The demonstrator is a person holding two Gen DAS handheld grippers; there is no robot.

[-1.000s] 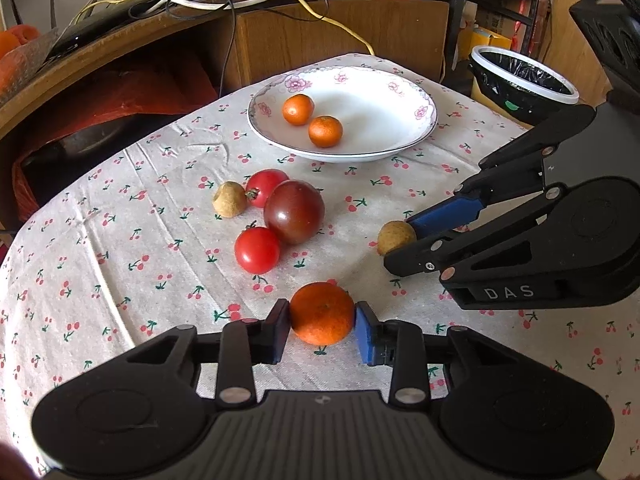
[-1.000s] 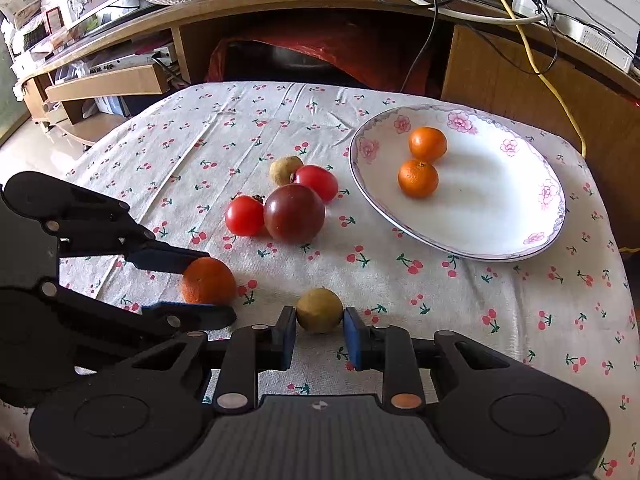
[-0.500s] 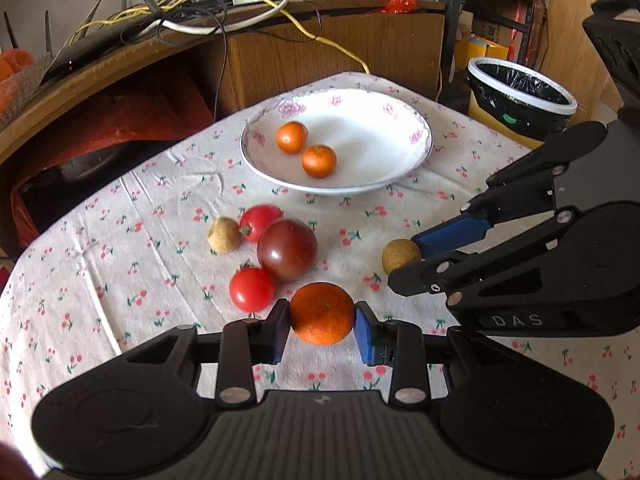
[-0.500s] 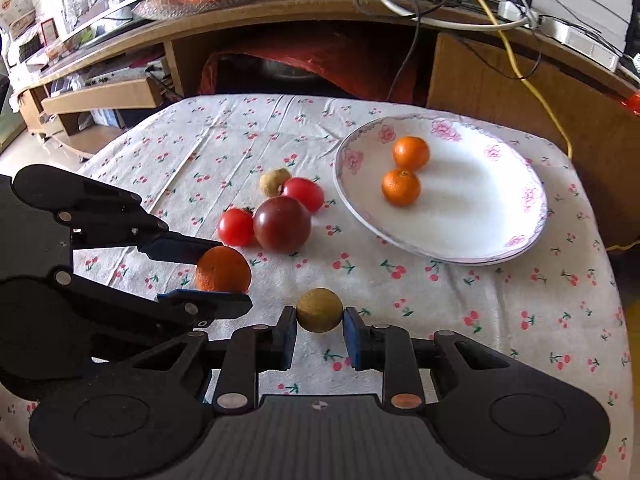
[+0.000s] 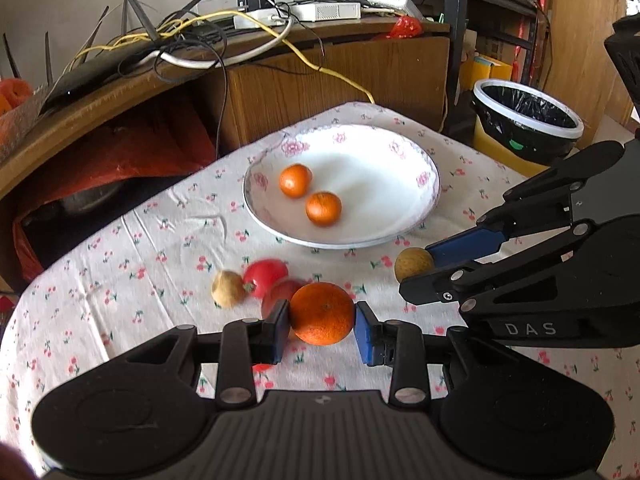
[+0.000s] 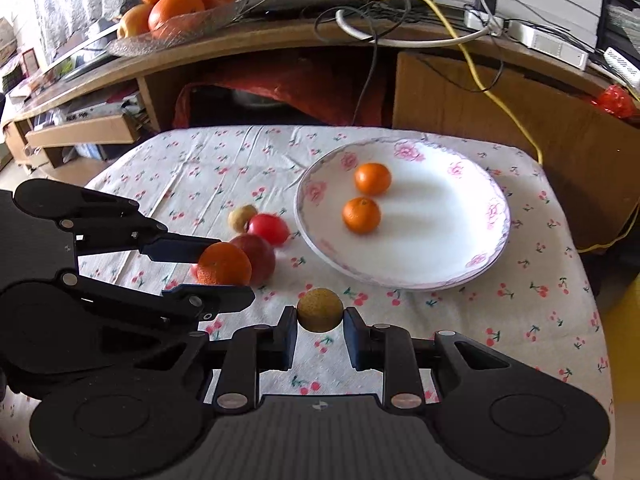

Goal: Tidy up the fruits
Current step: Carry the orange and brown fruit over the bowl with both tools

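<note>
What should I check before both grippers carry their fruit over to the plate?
1. Left gripper grip: fingers closed on the orange, held at its middle. Ok.
2. Right gripper grip: fingers closed on the small tan fruit. Ok.
3. Both fruits clear of the cherry-print tablecloth: they appear lifted, but the height is uncertain. Cannot tell.
4. Room on the plate: two mandarins sit on one side, with bare white area beside them. Ok.
5. Spacing between grippers: side by side, apart. Ok.
6. Tomatoes in front of the left gripper: near its path. Not ok.
</note>
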